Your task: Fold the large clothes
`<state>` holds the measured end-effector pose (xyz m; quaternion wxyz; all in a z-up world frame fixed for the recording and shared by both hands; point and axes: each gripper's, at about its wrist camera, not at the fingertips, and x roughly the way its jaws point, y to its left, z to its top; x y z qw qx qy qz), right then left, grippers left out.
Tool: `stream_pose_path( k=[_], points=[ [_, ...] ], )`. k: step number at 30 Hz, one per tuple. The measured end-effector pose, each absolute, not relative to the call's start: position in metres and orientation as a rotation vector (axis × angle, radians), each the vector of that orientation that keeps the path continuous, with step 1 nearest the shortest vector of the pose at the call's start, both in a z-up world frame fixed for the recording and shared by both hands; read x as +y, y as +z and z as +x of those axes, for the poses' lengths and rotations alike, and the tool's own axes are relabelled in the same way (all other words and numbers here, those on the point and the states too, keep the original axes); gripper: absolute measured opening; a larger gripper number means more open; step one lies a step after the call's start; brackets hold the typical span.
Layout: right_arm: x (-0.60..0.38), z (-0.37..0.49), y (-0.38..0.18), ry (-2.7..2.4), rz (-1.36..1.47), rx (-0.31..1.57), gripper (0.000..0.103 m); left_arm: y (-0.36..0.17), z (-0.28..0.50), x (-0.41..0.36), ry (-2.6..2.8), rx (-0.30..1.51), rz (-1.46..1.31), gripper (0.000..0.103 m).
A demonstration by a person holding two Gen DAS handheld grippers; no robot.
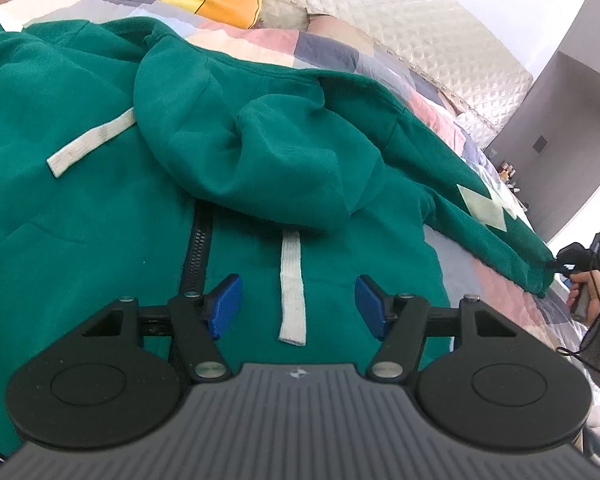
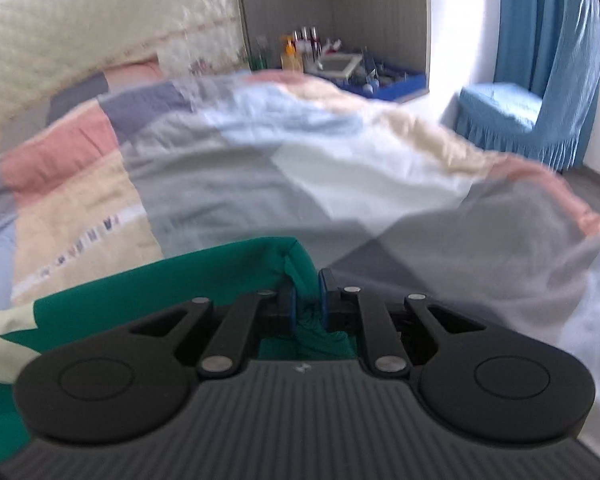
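The green hoodie (image 1: 100, 208) is laid front-up on the bed, over a patchwork quilt (image 1: 332, 52), with the hood (image 1: 260, 152) flopped down over the chest and the black zipper (image 1: 198, 248) running toward the left wrist camera. One sleeve (image 1: 480, 208) is stretched out to the right of the body, its long axis slanting away from the chest toward the bed's edge; this line is judged to be what the coming fold turns on, since the sleeve would have to be carried back along it, across the body. The cuff end (image 2: 296, 268) is clamped in the right gripper (image 2: 308, 304), whose blue pads are closed nearly together on bunched green cloth (a pale patch (image 2: 4, 340) on the sleeve is seen at the left of that view). In the left wrist view the right gripper (image 1: 560, 262) is seen at the far right, at the cuff, with the hand (image 1: 582, 284) and a grey sleeve behind it. The right hand is therefore the nearer one to the sleeve end, well apart from the hood. The left gripper (image 1: 298, 306) is held over the chest, pitched downward, its jaws standing apart with nothing gripped; a white drawstring (image 1: 292, 292) lies on the cloth between the pads without being pressed by them. The second drawstring (image 1: 92, 140) lies apart, to the left of the hood.
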<state>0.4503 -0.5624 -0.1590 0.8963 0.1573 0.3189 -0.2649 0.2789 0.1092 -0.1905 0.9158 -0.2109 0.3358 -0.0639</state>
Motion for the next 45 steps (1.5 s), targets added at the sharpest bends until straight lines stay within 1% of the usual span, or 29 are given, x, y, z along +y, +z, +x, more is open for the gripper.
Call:
stream_pose_path(
  k=[5, 7, 8, 9, 10, 16, 25, 30, 33, 37, 40, 42, 45],
  points=[
    [-0.562, 0.453, -0.168, -0.538, 0.344, 0.65, 0.017, -0.194, 0.284, 0.11, -0.122, 0.708, -0.426, 0.068],
    [-0.561, 0.448, -0.164, -0.536, 0.353, 0.643, 0.023, -0.192, 0.284, 0.11, -0.125, 0.708, -0.418, 0.068],
    [-0.561, 0.448, -0.162, -0.538, 0.354, 0.646, 0.037, -0.191, 0.283, 0.109, -0.127, 0.708, -0.414, 0.068],
    [-0.56, 0.446, -0.16, -0.546, 0.354, 0.655, 0.055, -0.19, 0.282, 0.109, -0.129, 0.708, -0.412, 0.068],
    [-0.559, 0.442, -0.157, -0.554, 0.36, 0.661, 0.064, -0.189, 0.281, 0.109, -0.132, 0.709, -0.41, 0.068],
    [-0.527, 0.405, -0.131, -0.501, 0.395, 0.671, 0.065, -0.175, 0.267, 0.105, -0.16, 0.687, -0.377, 0.068],
    [-0.41, 0.309, -0.06, -0.275, 0.319, 0.624, 0.065, -0.143, 0.228, 0.081, -0.215, 0.616, -0.23, 0.068],
    [-0.34, 0.242, -0.042, -0.132, 0.337, 0.629, 0.065, -0.125, 0.198, 0.07, -0.27, 0.579, -0.2, 0.068],
    [-0.304, 0.208, -0.054, -0.022, 0.459, 0.669, 0.065, -0.113, 0.179, 0.069, -0.289, 0.554, -0.2, 0.068],
    [-0.268, 0.183, -0.092, 0.099, 0.658, 0.781, 0.065, -0.102, 0.158, 0.077, -0.28, 0.528, -0.214, 0.068],
    [-0.253, 0.174, -0.128, 0.131, 0.739, 0.847, 0.066, -0.098, 0.146, 0.091, -0.246, 0.518, -0.234, 0.068],
    [-0.249, 0.173, -0.152, 0.163, 0.791, 0.931, 0.067, -0.099, 0.141, 0.103, -0.218, 0.521, -0.27, 0.068],
    [-0.249, 0.171, -0.168, 0.166, 0.801, 0.981, 0.067, -0.105, 0.137, 0.123, -0.164, 0.538, -0.333, 0.068]
  ],
)
